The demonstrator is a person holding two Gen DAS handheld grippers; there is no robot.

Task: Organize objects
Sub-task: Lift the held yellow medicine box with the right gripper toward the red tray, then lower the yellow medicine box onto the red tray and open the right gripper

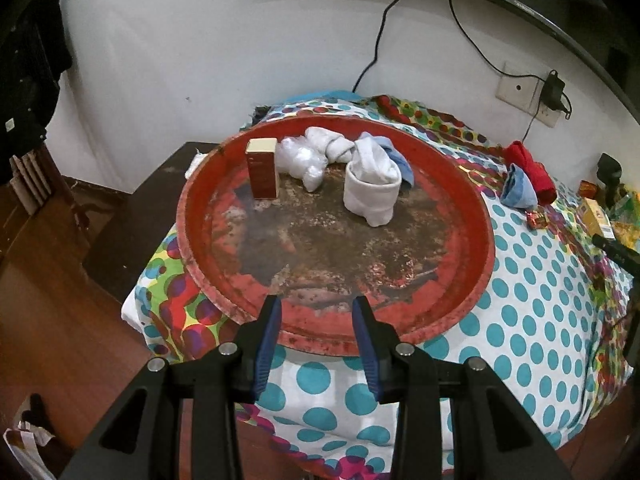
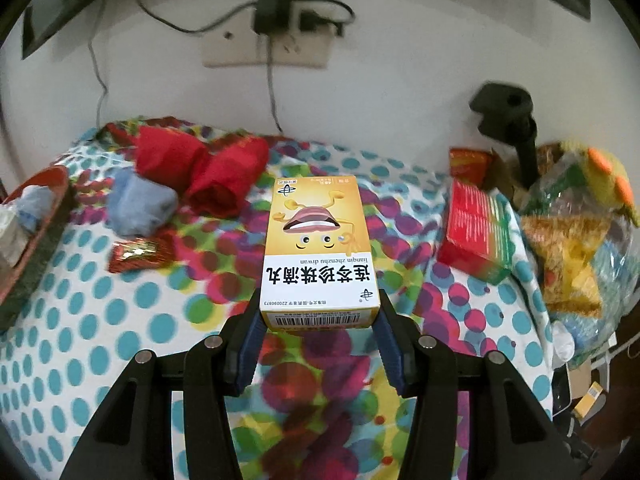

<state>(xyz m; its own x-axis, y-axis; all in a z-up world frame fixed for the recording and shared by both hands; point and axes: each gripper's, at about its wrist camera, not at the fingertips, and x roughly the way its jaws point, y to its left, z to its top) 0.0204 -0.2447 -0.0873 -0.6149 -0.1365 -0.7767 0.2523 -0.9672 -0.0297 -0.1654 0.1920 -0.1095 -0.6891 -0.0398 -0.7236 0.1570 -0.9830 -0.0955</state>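
- While the left gripper (image 1: 316, 308) hangs over the near rim of the round red metal tray with a worn, rusty floor (image 1: 200, 184), its blue-padded fingers (image 1: 267, 340) stand apart with nothing between them.
- Left wrist view, tray count: one upright brown-and-gold carton (image 1: 263, 168), one crumpled clear plastic bag (image 1: 300, 162), one rolled white sock standing on end (image 1: 372, 192), one twisted white sock behind it (image 1: 330, 146), one light blue cloth (image 1: 400, 160).
- Judgement: the near half of the tray floor is bare, so it is the obvious drop zone; the left gripper should stay clear of it.
- Right wrist view: the right gripper (image 2: 318, 312) is clamped on the short barcode end of a yellow cardboard medicine box with a cartoon face (image 2: 318, 240), held clear above the dotted bedsheet (image 2: 100, 320).
- Loose count here: two red rolled cloths (image 2: 200, 172), one blue sock bundle (image 2: 140, 204), one small red foil sachet (image 2: 138, 254), one red-and-green flat box (image 2: 476, 232), one bag of snacks at the right (image 2: 572, 252).
- Judgement: the grip is near one end, so keep the box level and move slowly towards the tray edge at far left (image 2: 36, 232), then set it flat beside the carton.
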